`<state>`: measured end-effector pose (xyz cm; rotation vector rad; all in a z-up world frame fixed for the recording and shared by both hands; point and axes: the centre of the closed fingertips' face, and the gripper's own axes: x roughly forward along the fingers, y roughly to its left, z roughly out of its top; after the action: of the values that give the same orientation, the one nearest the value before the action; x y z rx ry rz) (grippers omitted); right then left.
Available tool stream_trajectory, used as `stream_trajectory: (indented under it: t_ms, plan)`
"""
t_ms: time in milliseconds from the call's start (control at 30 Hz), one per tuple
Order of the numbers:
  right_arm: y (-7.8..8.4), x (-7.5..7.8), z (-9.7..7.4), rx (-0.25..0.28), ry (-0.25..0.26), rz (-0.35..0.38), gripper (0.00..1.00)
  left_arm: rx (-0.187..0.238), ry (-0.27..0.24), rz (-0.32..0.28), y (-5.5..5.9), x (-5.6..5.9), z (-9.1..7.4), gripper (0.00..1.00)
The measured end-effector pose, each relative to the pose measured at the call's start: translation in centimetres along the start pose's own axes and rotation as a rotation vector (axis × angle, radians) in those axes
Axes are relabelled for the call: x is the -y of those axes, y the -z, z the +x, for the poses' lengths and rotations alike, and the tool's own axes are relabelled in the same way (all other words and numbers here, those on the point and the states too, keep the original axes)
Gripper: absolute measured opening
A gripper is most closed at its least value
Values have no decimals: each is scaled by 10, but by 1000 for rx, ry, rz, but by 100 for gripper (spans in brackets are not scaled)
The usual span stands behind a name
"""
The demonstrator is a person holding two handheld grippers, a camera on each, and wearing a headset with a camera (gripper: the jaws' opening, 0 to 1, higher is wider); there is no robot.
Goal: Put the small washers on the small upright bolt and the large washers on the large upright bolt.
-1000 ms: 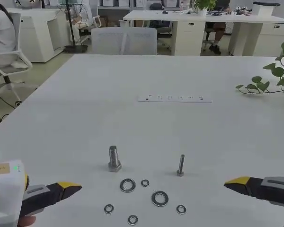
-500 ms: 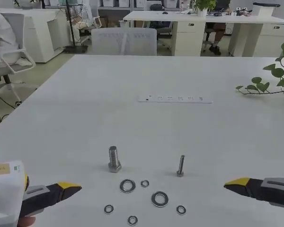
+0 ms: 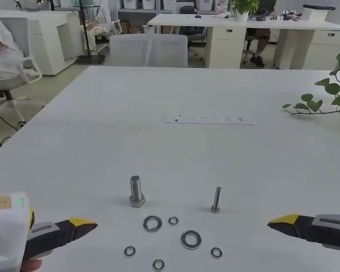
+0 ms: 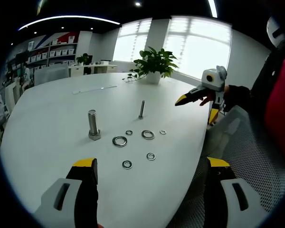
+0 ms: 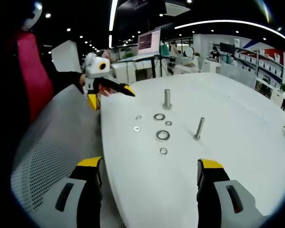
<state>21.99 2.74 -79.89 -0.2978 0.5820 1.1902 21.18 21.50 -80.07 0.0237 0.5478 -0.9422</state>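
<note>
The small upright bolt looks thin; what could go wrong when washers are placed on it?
The small bolt stands free on its narrow head, so a nudge could tip it. One small washer lies close beside a large washer, so the wrong one might be grabbed.

1. Left tongs [image 3: 82, 225]: black arms with bright yellow tips and a grey slotted plate set into each arm.
2. Right tongs [image 3: 283, 220]: the same black, yellow and grey make-up.
3. The person wears a red top [image 4: 281, 90].
4. A black sleeve [image 4: 241, 95] runs to the wrist over the red.
</note>
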Motion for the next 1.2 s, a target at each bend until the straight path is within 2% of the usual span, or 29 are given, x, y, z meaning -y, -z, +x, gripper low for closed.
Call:
stream_trajectory:
  t_ms: [767, 1200]
  plan:
    - [2, 0, 1, -13, -4, 1, 82, 2, 2, 3, 0, 1, 0, 92]
    - [-2, 1, 3, -33, -13, -28, 80, 4, -2, 8, -1, 1, -1, 92]
